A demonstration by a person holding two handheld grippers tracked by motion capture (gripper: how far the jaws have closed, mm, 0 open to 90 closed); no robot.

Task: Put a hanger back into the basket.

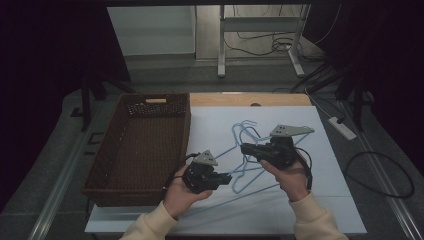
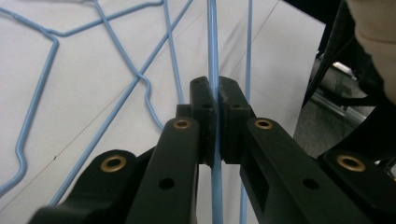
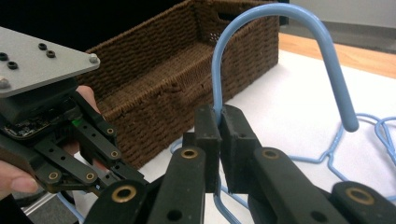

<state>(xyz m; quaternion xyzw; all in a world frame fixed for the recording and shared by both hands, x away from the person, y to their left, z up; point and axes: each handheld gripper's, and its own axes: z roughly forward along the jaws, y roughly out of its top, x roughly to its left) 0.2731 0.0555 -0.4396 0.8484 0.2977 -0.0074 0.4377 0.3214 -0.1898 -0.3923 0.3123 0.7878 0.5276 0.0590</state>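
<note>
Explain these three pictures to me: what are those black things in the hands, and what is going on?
A person holds two hand tools with black jaws. The high view looks down on the table; the other two pictures come from cameras riding on each tool, looking along its jaws. On the white sheet lie thin blue wire hangers, beside a brown woven basket. The left gripper is shut on a straight hanger wire. The right gripper is shut on a hanger just below its hook.
</note>
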